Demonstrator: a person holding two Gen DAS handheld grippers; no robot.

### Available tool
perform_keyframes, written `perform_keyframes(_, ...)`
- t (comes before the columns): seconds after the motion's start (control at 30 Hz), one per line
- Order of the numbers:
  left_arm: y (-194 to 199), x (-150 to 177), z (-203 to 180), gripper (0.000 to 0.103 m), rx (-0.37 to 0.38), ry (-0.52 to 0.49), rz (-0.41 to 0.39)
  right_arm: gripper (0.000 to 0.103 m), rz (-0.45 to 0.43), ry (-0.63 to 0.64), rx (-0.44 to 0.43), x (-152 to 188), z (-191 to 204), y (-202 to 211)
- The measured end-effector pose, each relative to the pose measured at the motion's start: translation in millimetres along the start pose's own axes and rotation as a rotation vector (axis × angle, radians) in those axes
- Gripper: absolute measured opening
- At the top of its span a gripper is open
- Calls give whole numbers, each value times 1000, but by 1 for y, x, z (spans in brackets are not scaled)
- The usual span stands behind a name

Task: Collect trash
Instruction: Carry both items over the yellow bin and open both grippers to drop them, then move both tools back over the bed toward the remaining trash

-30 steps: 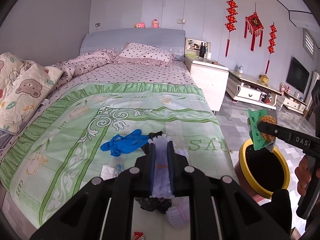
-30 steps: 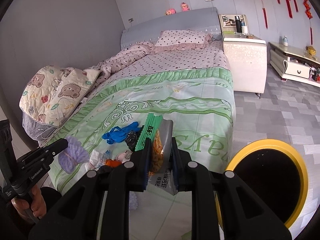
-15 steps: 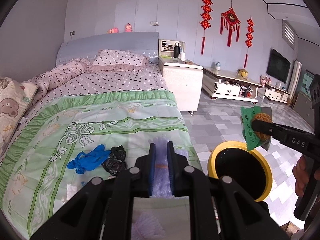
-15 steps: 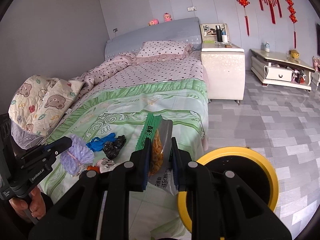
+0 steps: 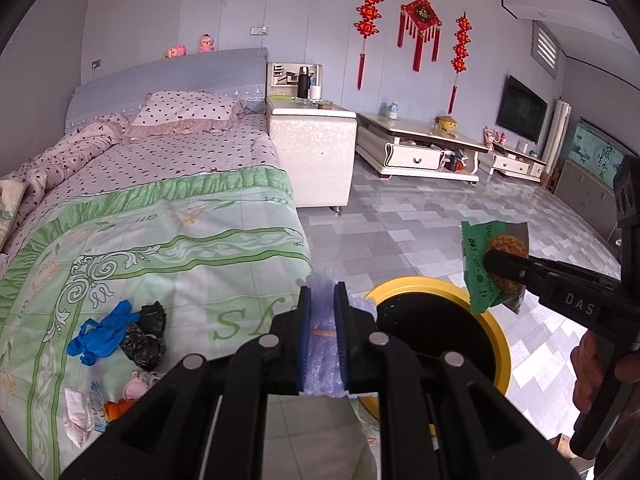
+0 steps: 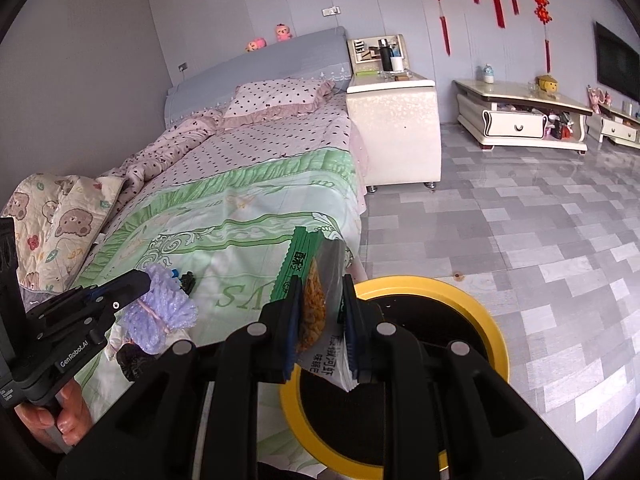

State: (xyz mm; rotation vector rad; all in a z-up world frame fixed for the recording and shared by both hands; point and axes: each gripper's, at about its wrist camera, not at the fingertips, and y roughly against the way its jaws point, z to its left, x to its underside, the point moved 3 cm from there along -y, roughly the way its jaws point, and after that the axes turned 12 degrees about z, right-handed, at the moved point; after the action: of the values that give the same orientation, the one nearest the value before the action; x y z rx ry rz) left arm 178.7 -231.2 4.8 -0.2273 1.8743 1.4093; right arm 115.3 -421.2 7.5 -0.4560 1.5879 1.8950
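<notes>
Yellow-rimmed bin (image 5: pixel 498 336), green snack packet (image 6: pixel 316 280), lilac bubble wrap (image 5: pixel 322 344)

Black claws (image 5: pixel 323 300), blue pads (image 5: pixel 305 344)

Left gripper (image 5: pixel 323 292) clamped on lilac bubble wrap (image 5: pixel 322 344), at the bed's (image 5: pixel 168 216) foot edge. Just beyond, a yellow-rimmed bin (image 5: pixel 496 336) on the floor. At right, right gripper (image 5: pixel 490 264) pinching a green snack packet (image 5: pixel 480 268) above the bin's rim; a hand (image 5: pixel 592 368) on its handle. On the green cover: blue glove (image 5: pixel 100 332), black bag (image 5: pixel 144 338), small scraps (image 5: pixel 92 400) near the edge. Red knots (image 5: pixel 416 20) on the wall.
</notes>
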Motion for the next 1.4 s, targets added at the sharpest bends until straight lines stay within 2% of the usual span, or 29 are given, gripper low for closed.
perform_keyframes(0.4,-68,-7,-46,11,90,-39,110,20,61,-117,41,11,-61,-34)
perform_keyframes(0.6,-85,-2,-55,13,113,-44,154,29,74,-158,43,14,-80,-43)
perform_keyframes(0.63,-86,-1,-55,16,112,-40,159,30,75,-162,48,14,-82,-43)
perform_keyframes(0.8,-88,0,-54,45,103,-30,164,37,71,-189,62,14,-90,-43)
perform_keyframes(0.87,-88,0,-53,53,103,-24,165,39,70,-200,68,15,-94,-43)
perform_keyframes(0.97,-89,1,-48,54,109,-6,173,40,71,-212,81,17,-98,-41)
perform_keyframes(1.07,-87,2,-43,65,97,5,168,50,74,-223,83,19,-100,-39)
perform_keyframes(1.4,-63,1,-11,74,43,43,130,50,55,-203,61,23,-81,-25)
